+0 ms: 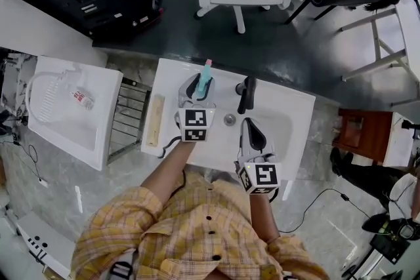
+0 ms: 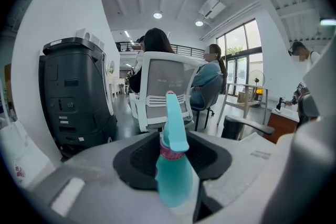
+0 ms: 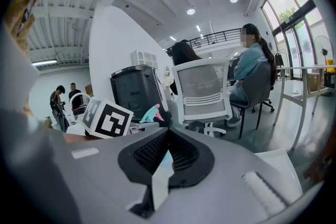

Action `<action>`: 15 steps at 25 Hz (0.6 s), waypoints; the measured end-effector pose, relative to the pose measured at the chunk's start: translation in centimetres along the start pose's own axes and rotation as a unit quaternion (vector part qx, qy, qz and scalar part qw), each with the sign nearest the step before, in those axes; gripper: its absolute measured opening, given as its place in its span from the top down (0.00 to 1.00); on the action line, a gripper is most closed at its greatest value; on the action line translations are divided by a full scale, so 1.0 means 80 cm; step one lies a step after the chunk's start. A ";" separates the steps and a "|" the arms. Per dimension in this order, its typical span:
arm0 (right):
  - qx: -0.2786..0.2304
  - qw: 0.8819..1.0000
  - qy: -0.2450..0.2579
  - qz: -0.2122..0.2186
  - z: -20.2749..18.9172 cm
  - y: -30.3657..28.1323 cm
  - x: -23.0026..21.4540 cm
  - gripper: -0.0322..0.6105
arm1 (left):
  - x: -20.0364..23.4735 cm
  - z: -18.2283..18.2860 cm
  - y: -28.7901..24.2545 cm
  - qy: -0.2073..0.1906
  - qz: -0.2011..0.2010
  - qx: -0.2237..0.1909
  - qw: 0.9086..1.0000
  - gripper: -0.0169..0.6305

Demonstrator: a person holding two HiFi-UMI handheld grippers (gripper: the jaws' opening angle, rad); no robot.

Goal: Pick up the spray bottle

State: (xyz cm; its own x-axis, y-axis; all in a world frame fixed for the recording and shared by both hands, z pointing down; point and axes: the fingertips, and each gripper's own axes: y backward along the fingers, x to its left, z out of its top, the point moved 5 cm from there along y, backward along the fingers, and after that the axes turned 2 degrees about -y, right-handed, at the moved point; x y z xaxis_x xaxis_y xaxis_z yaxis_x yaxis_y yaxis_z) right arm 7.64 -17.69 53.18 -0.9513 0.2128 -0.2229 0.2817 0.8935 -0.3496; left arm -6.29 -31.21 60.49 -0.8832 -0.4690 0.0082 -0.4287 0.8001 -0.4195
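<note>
The spray bottle (image 1: 205,79) stands upright at the far left of the white counter (image 1: 295,108), left of the black tap (image 1: 246,94). It sits between the fingers of the left gripper (image 1: 197,90), which are spread wide and pressed against its teal body below the pink collar. The trigger head rises clear above them.

The right gripper (image 1: 251,134) hangs nearer, over the right of the basin. Its fingers are drawn almost together, with nothing in them.

The bottle looks like thin, smooth plastic, so it is probably light and not fragile. Its wall is likely to give under a hard squeeze and may slide on the pads. I cannot tell how much liquid is inside. If it is part full, the weight sits low and will slosh when tilted.

The body just below the shoulder seems the best place to grip. The neck is narrow, and holding the trigger risks a spray. Firm, moderate pressure and an upright carry should suit it.
</note>
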 end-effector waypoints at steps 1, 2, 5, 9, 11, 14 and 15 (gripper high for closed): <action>-0.001 1.000 0.000 0.002 0.001 0.002 0.000 0.95 | 0.000 0.003 0.003 0.000 0.002 -0.002 1.000 0.75; 0.000 1.000 0.000 0.003 0.001 0.004 0.000 0.95 | -0.001 0.005 0.006 0.000 0.003 -0.003 1.000 0.75; 0.007 1.000 -0.009 0.007 -0.001 0.007 0.000 0.95 | -0.004 0.010 0.017 0.001 0.005 -0.006 1.000 0.75; -0.002 1.000 -0.008 0.011 0.008 0.013 0.001 0.95 | -0.009 0.020 0.031 0.001 0.007 -0.015 1.000 0.75; -0.008 1.000 -0.003 0.014 0.012 0.019 0.001 0.95 | -0.013 0.024 0.038 0.001 0.009 -0.021 1.000 0.75; -0.016 1.000 0.000 0.017 0.015 0.029 0.002 0.95 | -0.018 0.028 0.053 0.001 0.013 -0.027 1.000 0.75; -0.019 1.000 0.002 0.019 0.016 0.033 0.003 0.95 | -0.020 0.029 0.059 0.001 0.015 -0.029 0.999 0.75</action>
State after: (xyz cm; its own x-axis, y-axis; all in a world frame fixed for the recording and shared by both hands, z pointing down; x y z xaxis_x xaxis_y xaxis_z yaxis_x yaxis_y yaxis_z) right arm 8.35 -15.75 51.07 -0.9406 0.2477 -0.2320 0.3123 0.8996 -0.3055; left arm -6.43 -27.54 56.42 -0.8958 -0.4444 -0.0013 -0.4131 0.8338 -0.3662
